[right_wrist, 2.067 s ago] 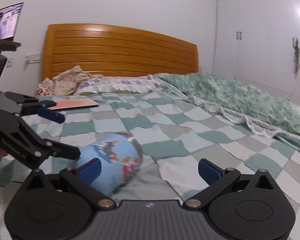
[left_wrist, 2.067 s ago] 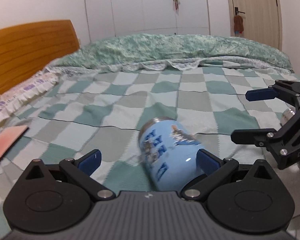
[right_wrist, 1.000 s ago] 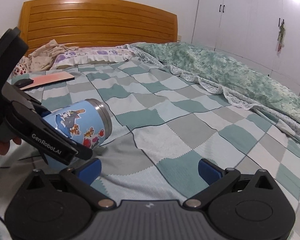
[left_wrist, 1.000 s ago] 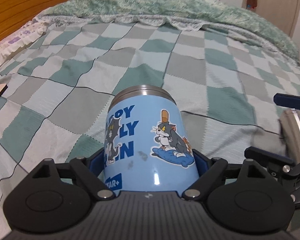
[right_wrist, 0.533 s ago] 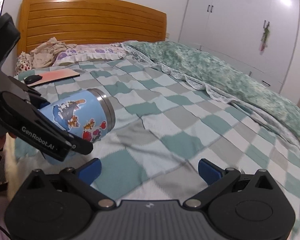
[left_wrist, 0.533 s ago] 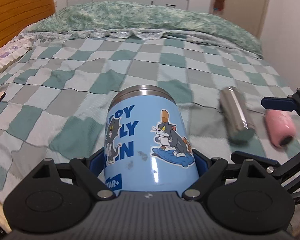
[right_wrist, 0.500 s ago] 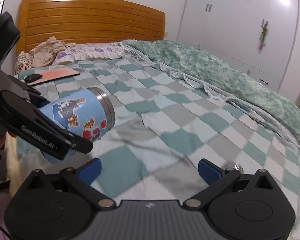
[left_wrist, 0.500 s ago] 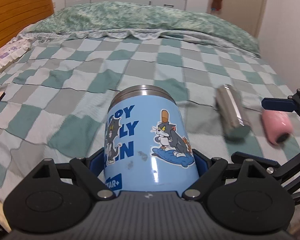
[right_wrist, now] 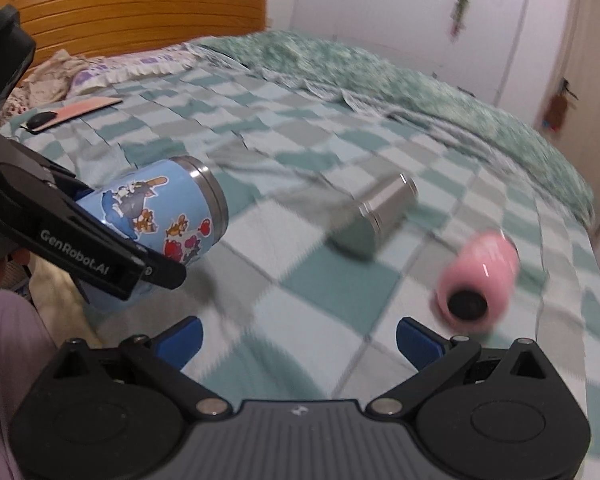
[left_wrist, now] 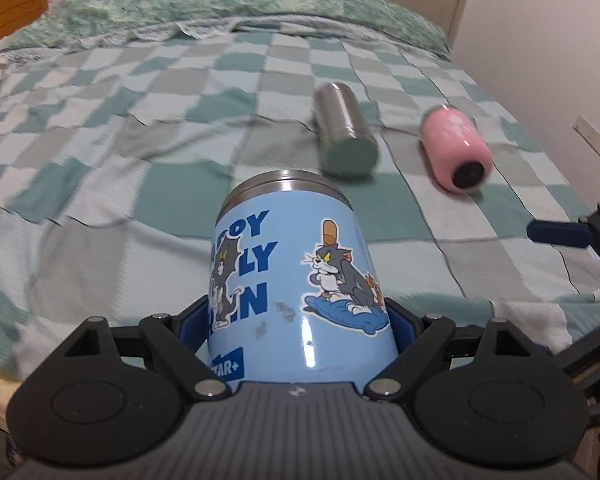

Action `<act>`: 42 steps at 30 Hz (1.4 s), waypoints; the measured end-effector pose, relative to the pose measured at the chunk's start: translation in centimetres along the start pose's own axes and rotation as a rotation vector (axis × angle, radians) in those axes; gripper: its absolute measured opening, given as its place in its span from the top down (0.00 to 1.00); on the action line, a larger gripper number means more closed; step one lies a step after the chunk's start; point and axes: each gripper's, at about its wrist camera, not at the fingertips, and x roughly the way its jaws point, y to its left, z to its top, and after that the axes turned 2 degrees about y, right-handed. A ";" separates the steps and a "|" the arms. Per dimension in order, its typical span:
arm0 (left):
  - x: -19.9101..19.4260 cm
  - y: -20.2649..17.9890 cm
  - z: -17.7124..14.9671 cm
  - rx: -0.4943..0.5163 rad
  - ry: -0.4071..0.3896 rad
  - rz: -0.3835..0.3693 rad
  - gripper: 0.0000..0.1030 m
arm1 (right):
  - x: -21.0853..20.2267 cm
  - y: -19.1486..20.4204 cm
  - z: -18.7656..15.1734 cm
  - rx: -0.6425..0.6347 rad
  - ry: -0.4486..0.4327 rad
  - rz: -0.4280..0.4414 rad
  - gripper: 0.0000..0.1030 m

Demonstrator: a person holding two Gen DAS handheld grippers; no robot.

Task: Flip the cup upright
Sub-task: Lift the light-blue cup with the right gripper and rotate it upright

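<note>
My left gripper is shut on a light blue cartoon cup with a steel rim, held off the bed and tilted rim-forward. The right wrist view shows the same cup at the left, clamped in the left gripper. My right gripper is open and empty above the checked bedspread. One of its blue fingertips shows at the right edge of the left wrist view.
A steel cup and a pink cup lie on their sides on the bedspread, also in the right wrist view as the steel cup and the pink cup. A wooden headboard, pillows, pink board stand far left.
Both grippers have swung to the right along the bed, so the steel and pink cups now sit nearer the middle of both views. The left gripper still holds the blue cup.
</note>
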 end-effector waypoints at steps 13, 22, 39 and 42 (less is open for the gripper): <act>3.2 -2.8 -1.5 0.013 0.031 -0.019 0.14 | -1.5 -1.9 -4.4 0.076 0.043 -0.036 0.00; -1.8 -1.6 -1.1 0.025 -0.098 -0.081 0.00 | -2.1 -1.0 -3.3 0.066 0.017 -0.028 0.00; -6.9 8.2 -2.0 0.075 -0.244 0.117 0.00 | -0.8 5.0 3.4 0.126 -0.043 0.034 0.00; -6.5 9.4 -2.6 0.080 -0.245 0.126 0.00 | -0.3 5.9 4.3 0.162 -0.045 0.029 0.00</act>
